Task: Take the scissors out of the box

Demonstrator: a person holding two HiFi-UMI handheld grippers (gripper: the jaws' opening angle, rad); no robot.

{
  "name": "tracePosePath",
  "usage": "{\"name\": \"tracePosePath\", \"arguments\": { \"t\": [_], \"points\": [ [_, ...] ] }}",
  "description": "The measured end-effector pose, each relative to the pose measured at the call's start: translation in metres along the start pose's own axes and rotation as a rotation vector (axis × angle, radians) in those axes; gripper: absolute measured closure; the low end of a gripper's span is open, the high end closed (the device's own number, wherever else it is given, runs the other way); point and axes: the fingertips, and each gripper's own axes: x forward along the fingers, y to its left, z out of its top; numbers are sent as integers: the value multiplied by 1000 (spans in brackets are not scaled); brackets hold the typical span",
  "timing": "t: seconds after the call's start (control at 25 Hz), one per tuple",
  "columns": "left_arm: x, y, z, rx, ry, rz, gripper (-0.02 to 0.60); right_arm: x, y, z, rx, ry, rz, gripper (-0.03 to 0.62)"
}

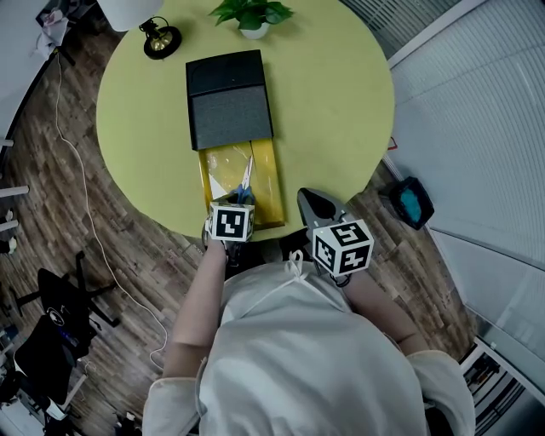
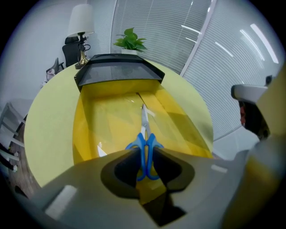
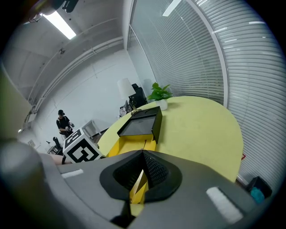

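A box lies on the round yellow-green table point(image 1: 341, 94), its dark lid point(image 1: 228, 102) slid back from the yellow tray point(image 1: 268, 174). The scissors point(image 1: 247, 177) lie in the tray, blades toward the lid. My left gripper point(image 1: 241, 200) points steeply down at the tray's near end. In the left gripper view the blue handles of the scissors point(image 2: 145, 134) sit between the left gripper's point(image 2: 145, 154) pads, which press on both sides. My right gripper point(image 1: 308, 197) hangs at the table's edge, right of the tray. It is shut and empty point(image 3: 143, 154).
A potted plant point(image 1: 252, 15) and a lamp base point(image 1: 161, 38) stand at the table's far side. On the floor are a blue bin point(image 1: 411, 203) to the right, a cable and chairs point(image 1: 60, 315) to the left. A person point(image 3: 65, 123) stands far off.
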Motion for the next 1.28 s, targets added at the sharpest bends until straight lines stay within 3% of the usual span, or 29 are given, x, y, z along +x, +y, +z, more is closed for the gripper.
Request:
{"name": "tracePosePath", "arguments": {
  "t": [0.32,0.52,0.88,1.28],
  "points": [
    [-25,-8,6,27,-72,-62,488,-7,11,3,-2,-30,-14,595],
    [-55,-5,20,19,-167,-65,488,-12,16,15,-21,-61,-23,595],
    [-155,0,83,10,-517,-30,488,-15,31,48,-50,-134,-21,595],
    [-286,-3,142,34,-913,10,488,-29,63,119,-133,-310,16,595]
  ]
}}
